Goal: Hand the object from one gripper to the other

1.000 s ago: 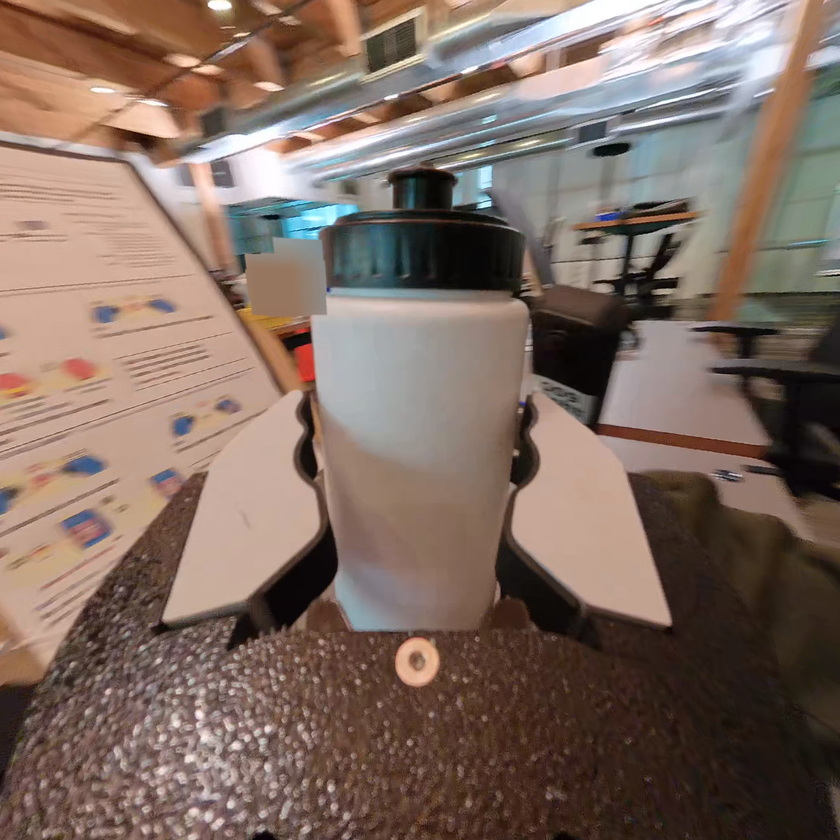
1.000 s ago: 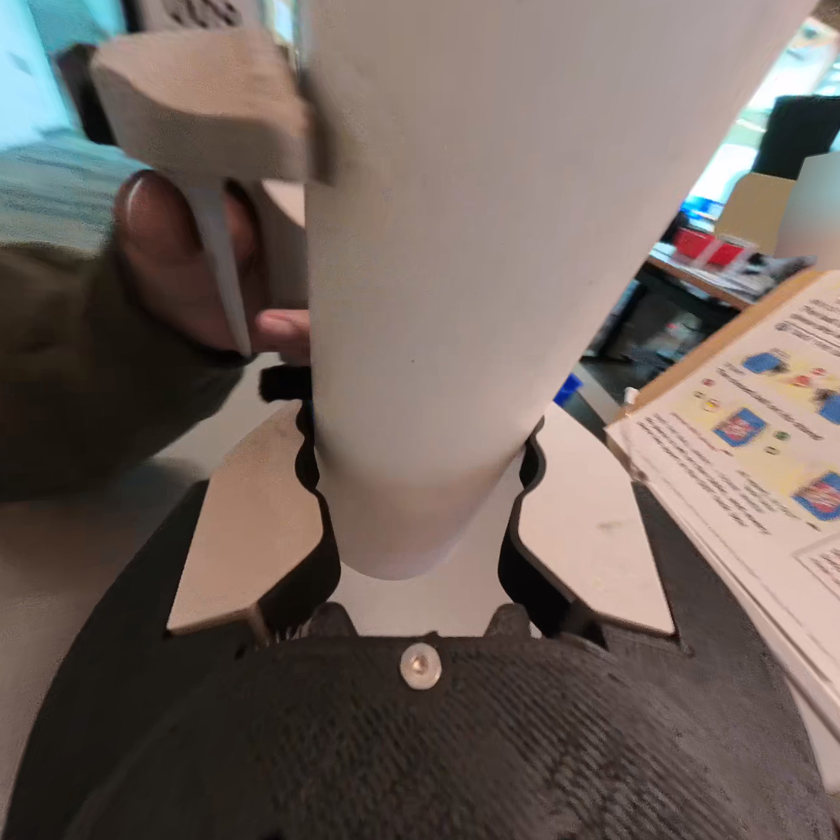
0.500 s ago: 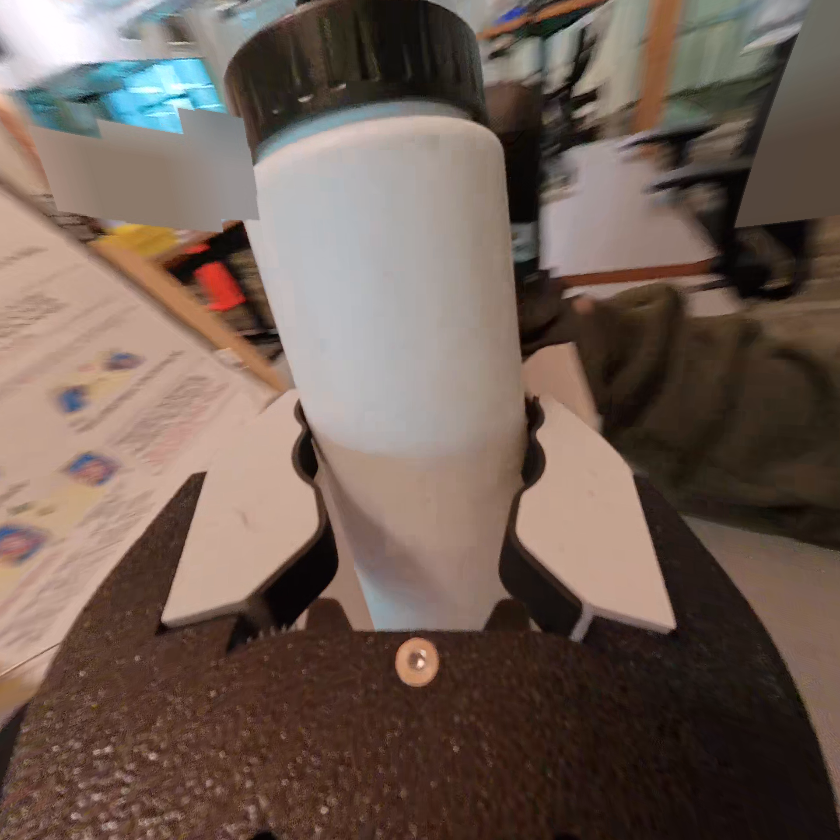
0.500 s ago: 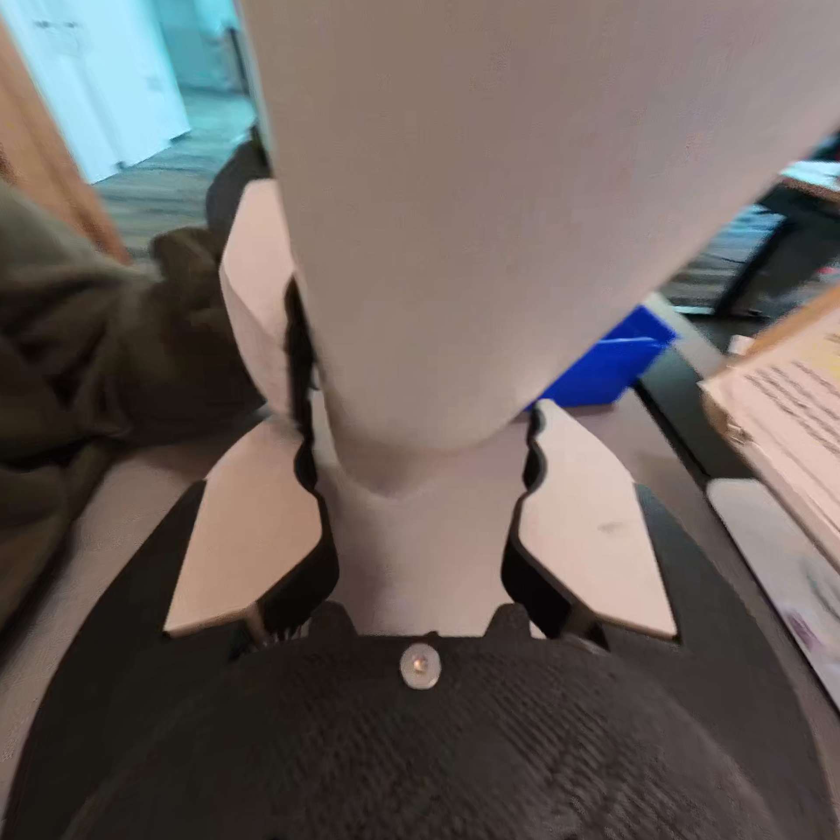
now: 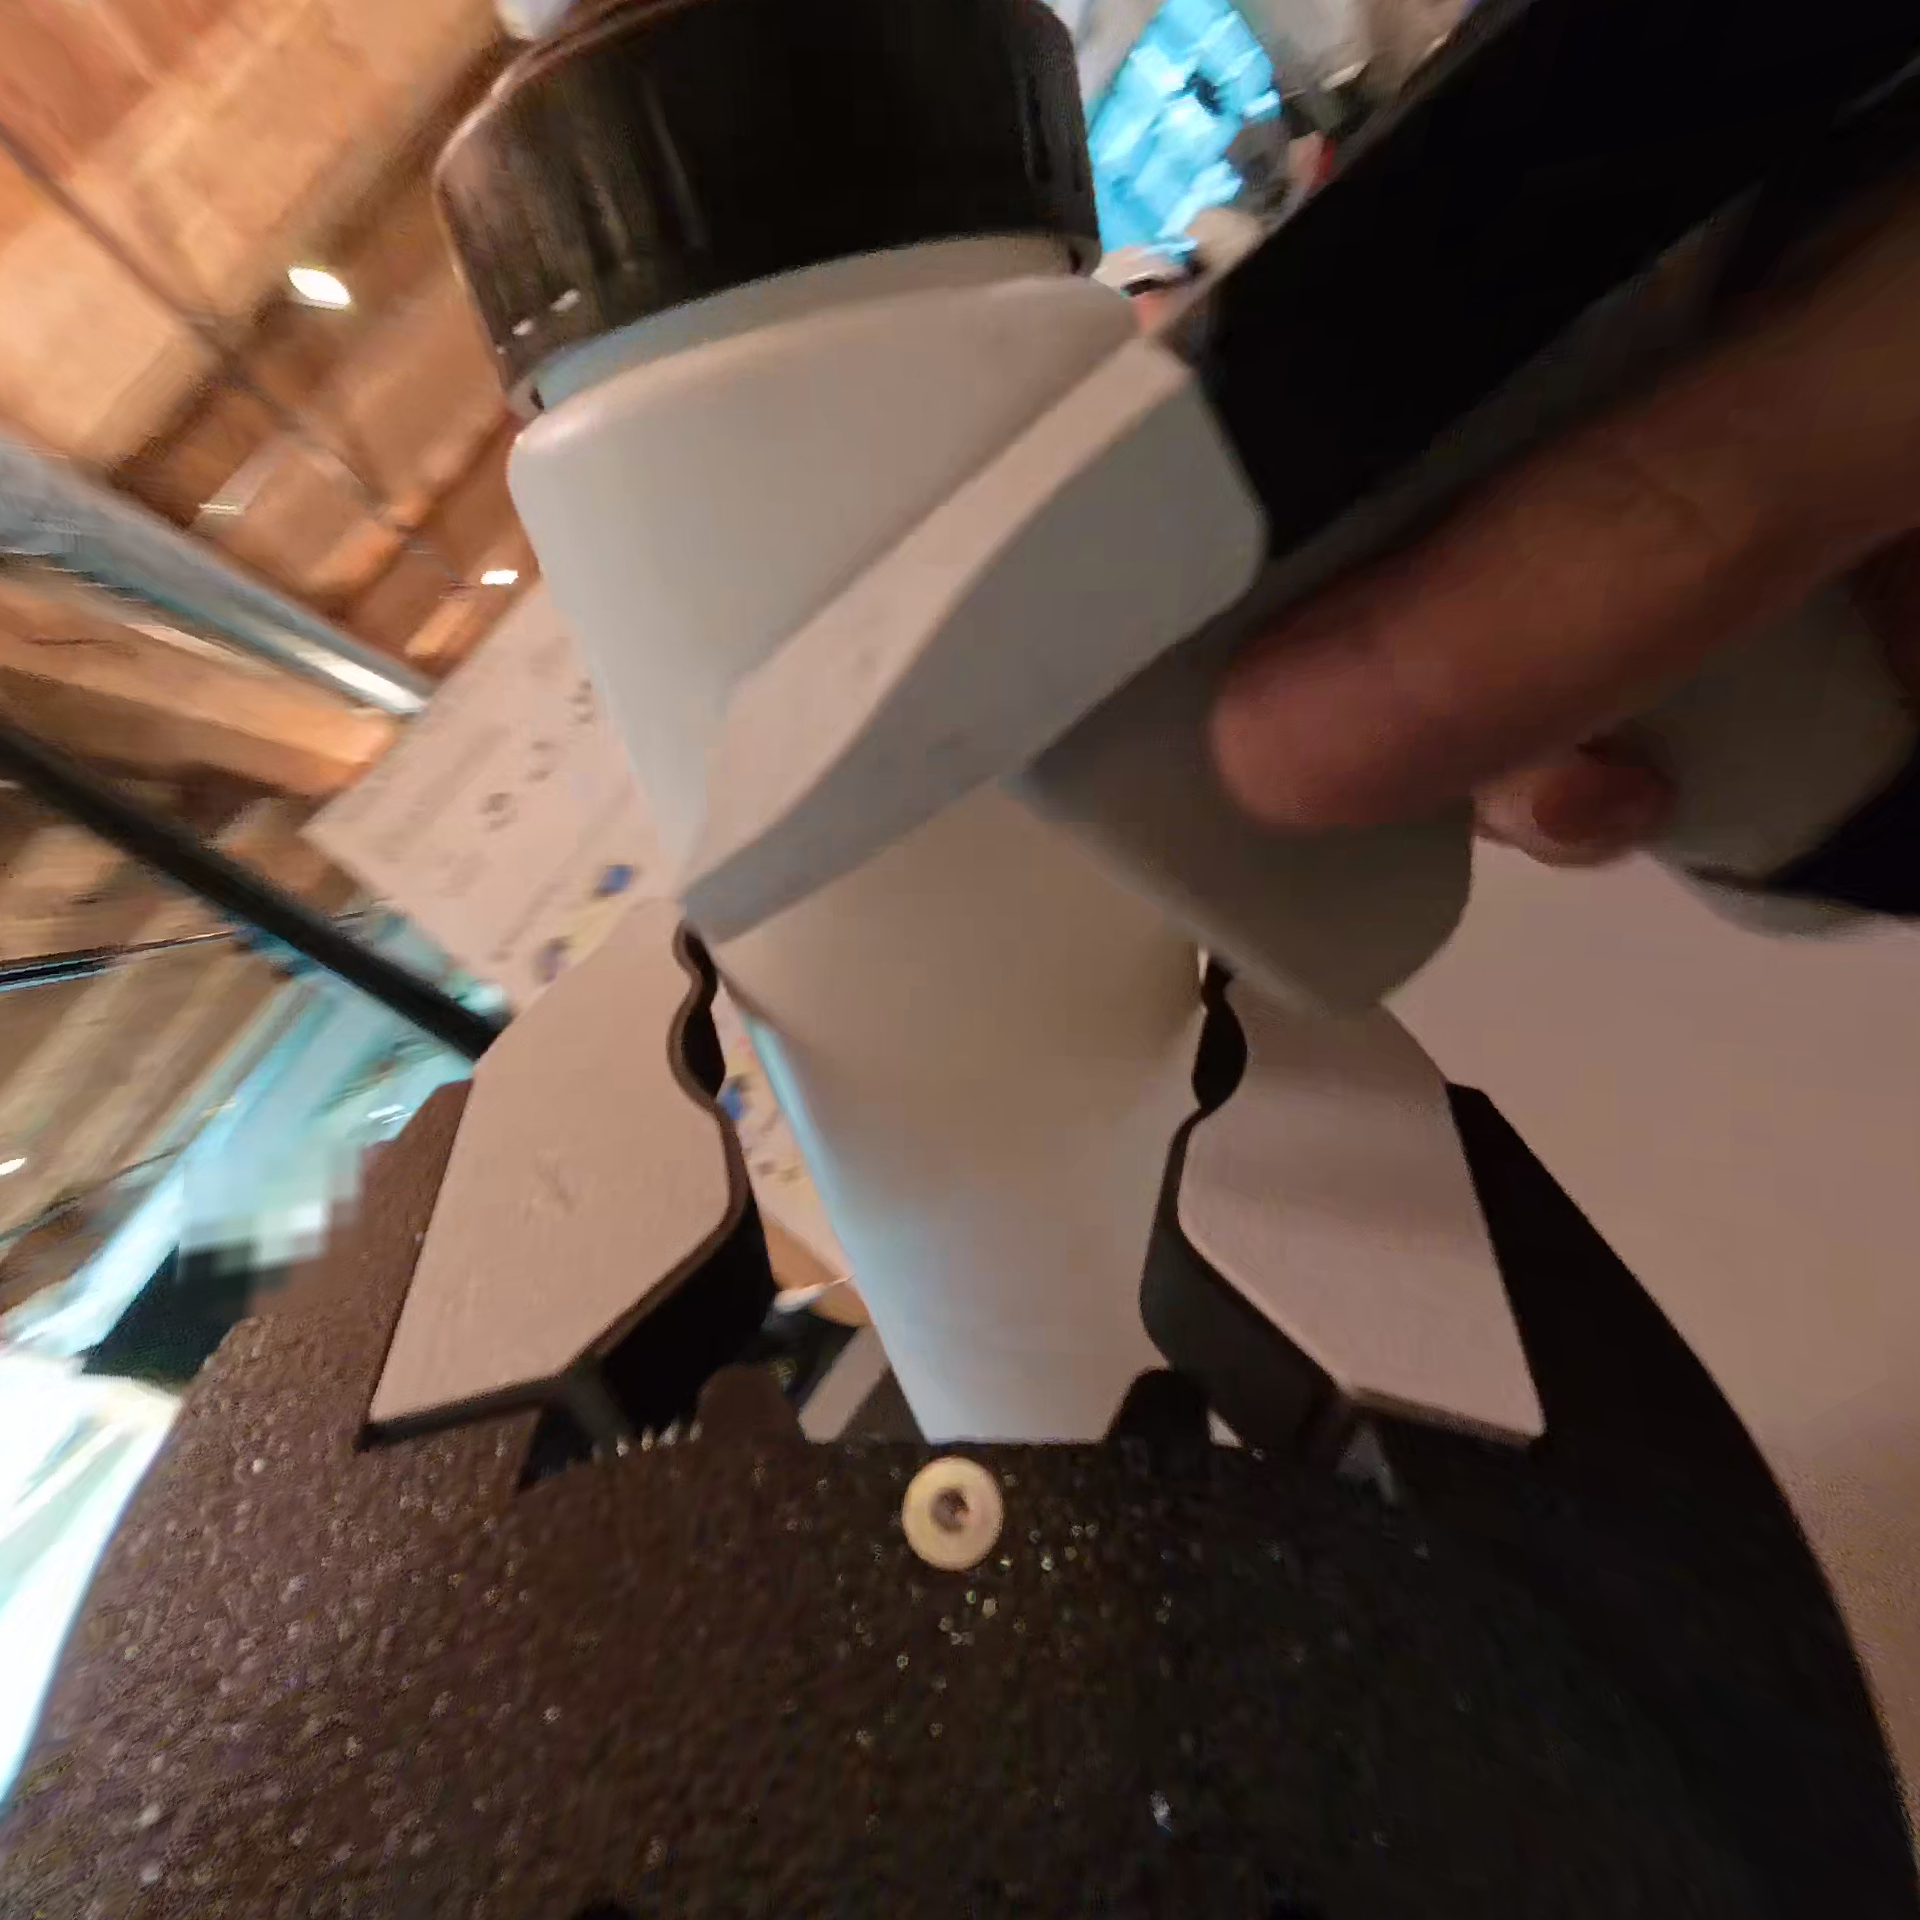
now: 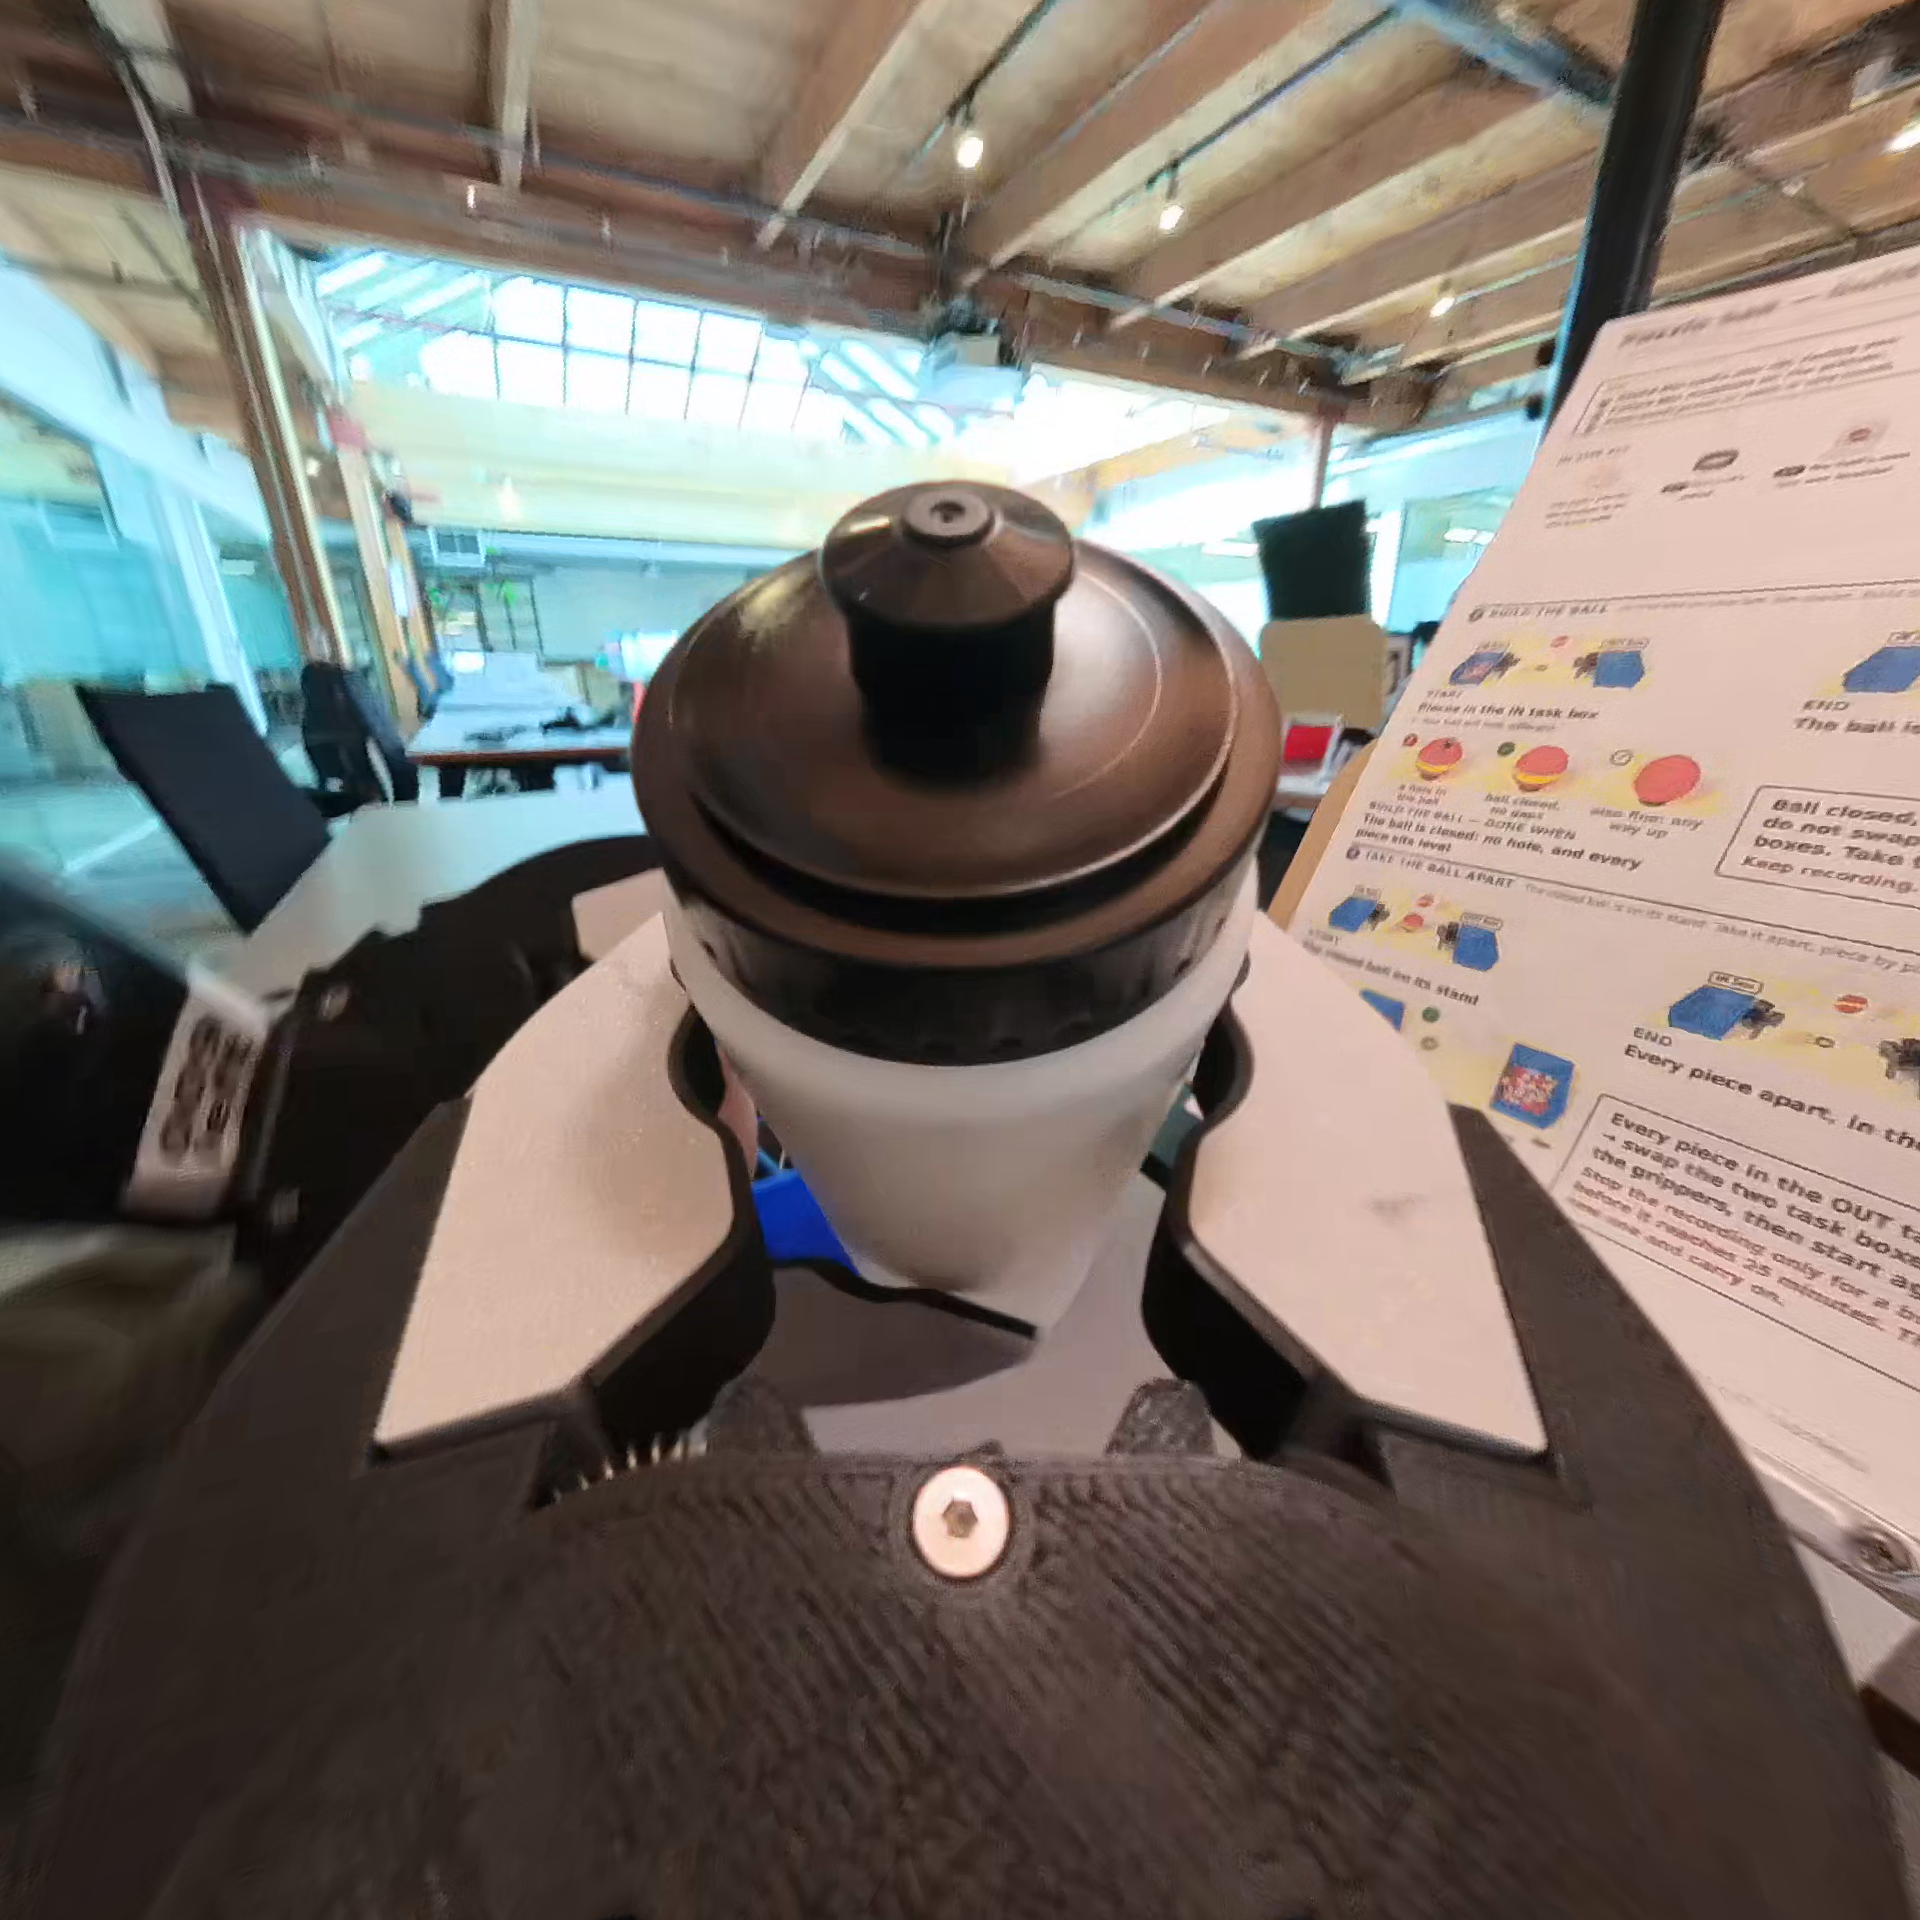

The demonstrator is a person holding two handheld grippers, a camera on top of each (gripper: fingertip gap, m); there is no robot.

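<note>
A white squeeze bottle (image 5: 966, 1122) with a black cap (image 5: 769, 156) is held in the air by both grippers. My left gripper (image 5: 951, 997) is shut on the bottle's lower body, with a thin gap on the left side. The right gripper's pale fingers (image 5: 987, 623) clamp the bottle just below the cap, with a hand (image 5: 1507, 644) behind them. In the right wrist view, my right gripper (image 6: 956, 1029) is shut on the bottle (image 6: 956, 1153) right under its cap (image 6: 945, 748). The left gripper's black housing (image 6: 343, 1049) shows at left.
A propped instruction sheet (image 6: 1662, 831) stands close on the right and also shows in the left wrist view (image 5: 499, 748). A pale table top (image 5: 1662, 1143) lies below. An olive sleeve (image 6: 83, 1351) is at lower left. Desks and chairs (image 6: 499, 738) stand far behind. My right fingertips sit around 4 cm from my left ones.
Both views have swung sharply. The right wrist view showed the bottle's base end and now shows its cap. In the left wrist view the right gripper now clamps the bottle near the cap.
</note>
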